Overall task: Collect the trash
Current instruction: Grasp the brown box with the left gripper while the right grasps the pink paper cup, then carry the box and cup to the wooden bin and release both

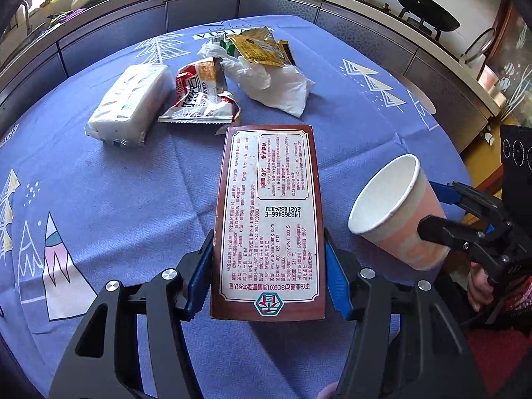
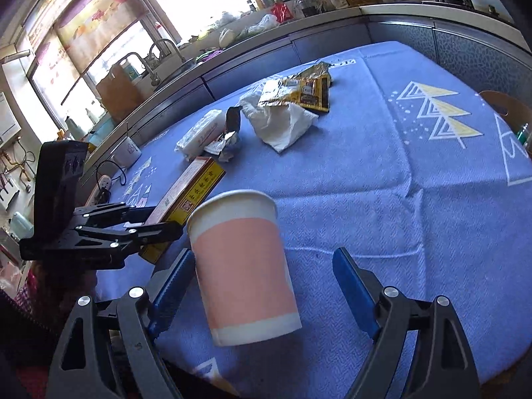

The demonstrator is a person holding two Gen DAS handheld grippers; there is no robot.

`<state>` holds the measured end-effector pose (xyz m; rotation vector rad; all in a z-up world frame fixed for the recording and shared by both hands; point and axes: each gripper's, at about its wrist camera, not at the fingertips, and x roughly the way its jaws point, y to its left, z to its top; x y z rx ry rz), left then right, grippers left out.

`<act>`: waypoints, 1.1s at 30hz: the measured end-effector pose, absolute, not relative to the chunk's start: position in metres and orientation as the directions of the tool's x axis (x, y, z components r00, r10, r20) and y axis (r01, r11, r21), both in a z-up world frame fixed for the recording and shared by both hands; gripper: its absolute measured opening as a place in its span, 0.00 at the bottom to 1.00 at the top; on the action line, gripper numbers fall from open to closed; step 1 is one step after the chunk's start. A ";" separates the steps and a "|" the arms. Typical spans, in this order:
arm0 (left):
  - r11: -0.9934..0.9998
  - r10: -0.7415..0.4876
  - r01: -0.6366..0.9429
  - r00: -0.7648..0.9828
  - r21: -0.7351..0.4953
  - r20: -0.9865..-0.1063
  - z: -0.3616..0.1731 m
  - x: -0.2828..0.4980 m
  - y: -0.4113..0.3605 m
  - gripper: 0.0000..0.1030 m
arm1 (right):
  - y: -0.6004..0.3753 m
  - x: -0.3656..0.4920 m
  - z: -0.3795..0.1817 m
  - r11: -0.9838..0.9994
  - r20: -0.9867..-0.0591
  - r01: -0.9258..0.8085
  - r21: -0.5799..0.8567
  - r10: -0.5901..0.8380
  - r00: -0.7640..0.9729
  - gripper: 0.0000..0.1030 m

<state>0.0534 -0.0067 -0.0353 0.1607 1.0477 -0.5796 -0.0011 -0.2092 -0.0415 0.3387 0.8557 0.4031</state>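
Note:
My left gripper [image 1: 268, 276] is shut on a flat brown and white printed box [image 1: 269, 219], held above the blue tablecloth [image 1: 116, 199]. The box also shows in the right wrist view [image 2: 189, 199], with the left gripper [image 2: 156, 229] on it. A pink and white paper cup [image 2: 244, 269] sits tilted between the fingers of my right gripper [image 2: 262, 282]. The left pad touches the cup; the right pad stands well apart, so the jaws are open. The cup [image 1: 395, 212] and right gripper [image 1: 442, 212] also show at the right of the left wrist view.
Farther on the table lie a white tissue pack [image 1: 128, 104], a red and white wrapper [image 1: 202, 96], a crumpled white bag [image 1: 276, 83] and a gold wrapper [image 1: 259, 48]. A mug [image 2: 128, 151] and a power strip [image 2: 103, 184] sit at the left edge. Kitchen counters lie behind.

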 end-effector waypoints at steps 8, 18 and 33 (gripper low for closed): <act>0.831 -0.372 0.539 0.358 -0.136 -0.856 -0.036 0.052 -0.018 0.56 | -0.193 -0.008 -0.046 0.841 -0.649 -0.292 0.456 0.539 0.537 0.50; 0.759 -0.426 0.639 0.341 -0.125 -0.838 -0.009 0.078 -0.073 0.56 | -0.288 0.011 -0.043 0.806 -0.556 -0.051 0.590 0.451 0.698 0.47; 0.538 -0.548 0.810 0.126 -0.234 -0.827 0.025 0.202 -0.356 0.56 | -0.519 0.044 -0.042 0.717 -0.591 0.421 0.555 -0.017 0.806 0.50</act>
